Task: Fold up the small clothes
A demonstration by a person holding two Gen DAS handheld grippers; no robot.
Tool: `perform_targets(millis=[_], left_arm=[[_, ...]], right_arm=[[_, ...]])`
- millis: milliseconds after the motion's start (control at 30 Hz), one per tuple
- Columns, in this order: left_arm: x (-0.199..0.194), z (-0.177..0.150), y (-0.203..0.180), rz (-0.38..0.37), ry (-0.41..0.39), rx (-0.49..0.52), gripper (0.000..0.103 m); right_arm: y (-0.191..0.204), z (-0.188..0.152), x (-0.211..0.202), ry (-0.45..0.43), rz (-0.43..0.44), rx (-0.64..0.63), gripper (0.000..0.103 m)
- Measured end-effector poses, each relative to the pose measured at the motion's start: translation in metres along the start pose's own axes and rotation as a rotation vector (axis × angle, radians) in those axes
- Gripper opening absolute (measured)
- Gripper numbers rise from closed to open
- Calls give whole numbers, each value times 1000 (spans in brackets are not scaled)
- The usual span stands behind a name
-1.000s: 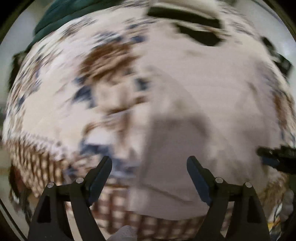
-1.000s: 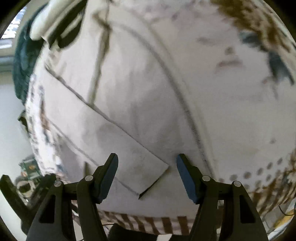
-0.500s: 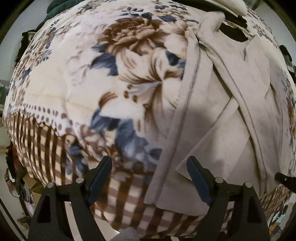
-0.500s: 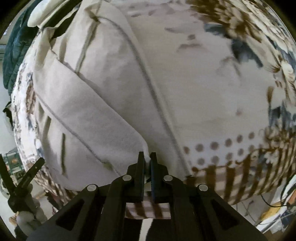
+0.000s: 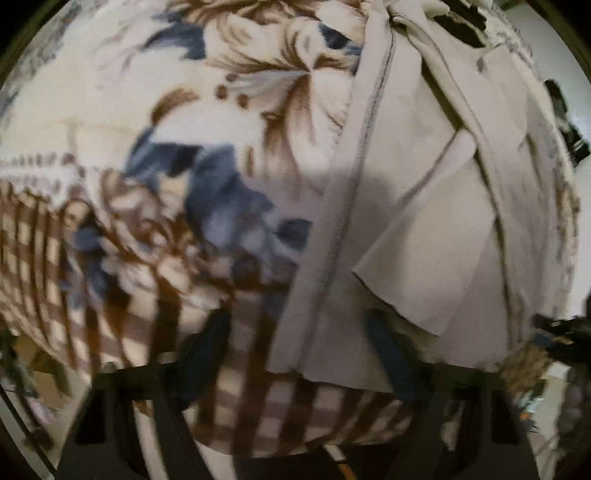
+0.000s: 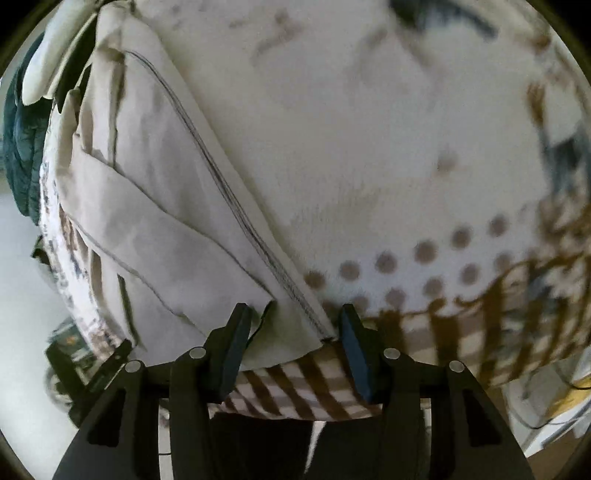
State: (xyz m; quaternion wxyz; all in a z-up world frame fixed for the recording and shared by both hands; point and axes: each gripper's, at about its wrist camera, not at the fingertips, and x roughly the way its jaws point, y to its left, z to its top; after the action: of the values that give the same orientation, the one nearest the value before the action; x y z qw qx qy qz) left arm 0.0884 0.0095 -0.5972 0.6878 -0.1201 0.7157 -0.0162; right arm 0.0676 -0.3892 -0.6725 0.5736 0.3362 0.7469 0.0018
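A pale beige garment (image 5: 436, 206) lies partly folded on a floral blanket (image 5: 184, 129), its stitched hem running down toward the near edge. My left gripper (image 5: 299, 354) is open, its blurred jaws standing either side of the garment's near left corner. In the right wrist view the same garment (image 6: 159, 229) lies at the left. My right gripper (image 6: 291, 343) is open, its jaws either side of the garment's near right corner, with nothing pinched.
The blanket (image 6: 369, 147) has brown checks along its near edge. A dark teal fabric (image 6: 18, 140) lies at the far left. A white and black item (image 5: 461, 22) lies beyond the garment. The right gripper shows at the left view's right edge (image 5: 561, 332).
My right gripper was shut on the garment's corner half a second ago and has opened, letting it go. My left gripper has moved closer to the garment's near left corner.
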Motion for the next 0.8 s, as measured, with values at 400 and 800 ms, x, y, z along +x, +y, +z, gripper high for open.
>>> perform_targets(millis=[400, 800], left_arm=[[-67, 40, 30, -258, -13, -208, 2], [-65, 216, 22, -442, -196, -325, 16]], right_arm=[[-2, 4, -64, -29, 178, 30, 7], [69, 147, -127, -268, 295, -11, 26]])
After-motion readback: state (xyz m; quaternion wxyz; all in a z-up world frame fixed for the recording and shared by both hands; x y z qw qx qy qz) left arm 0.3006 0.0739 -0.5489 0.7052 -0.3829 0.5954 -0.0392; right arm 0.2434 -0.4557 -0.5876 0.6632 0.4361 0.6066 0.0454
